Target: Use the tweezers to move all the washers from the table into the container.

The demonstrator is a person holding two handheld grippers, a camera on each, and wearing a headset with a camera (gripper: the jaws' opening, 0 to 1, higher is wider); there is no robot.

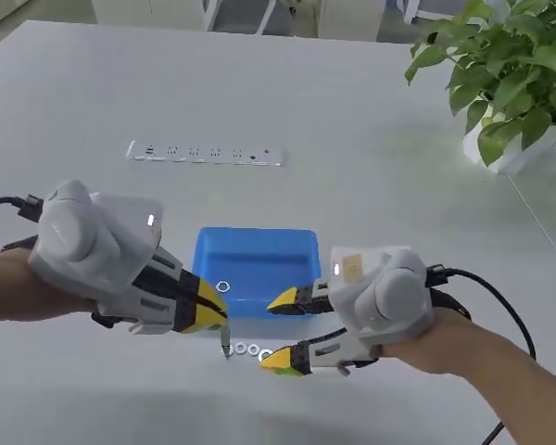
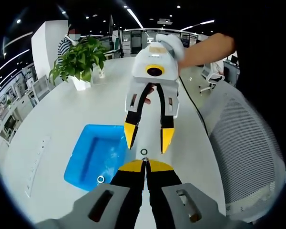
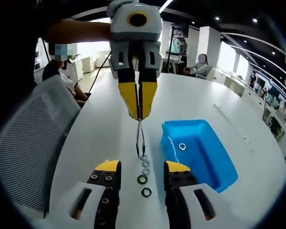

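Note:
My left gripper is shut on thin metal tweezers, which point down at the table. In the right gripper view the left gripper faces me, and the tweezers' tips touch down at the far end of a row of several washers. My right gripper stands open, its jaws on either side of that row, with nothing between them. The blue container lies just behind, with one washer in it. In the left gripper view the tweezers stand just short of a washer.
A white power strip lies further back on the white table. A potted plant stands at the right edge. A mesh chair is beside the table, and people sit in the background.

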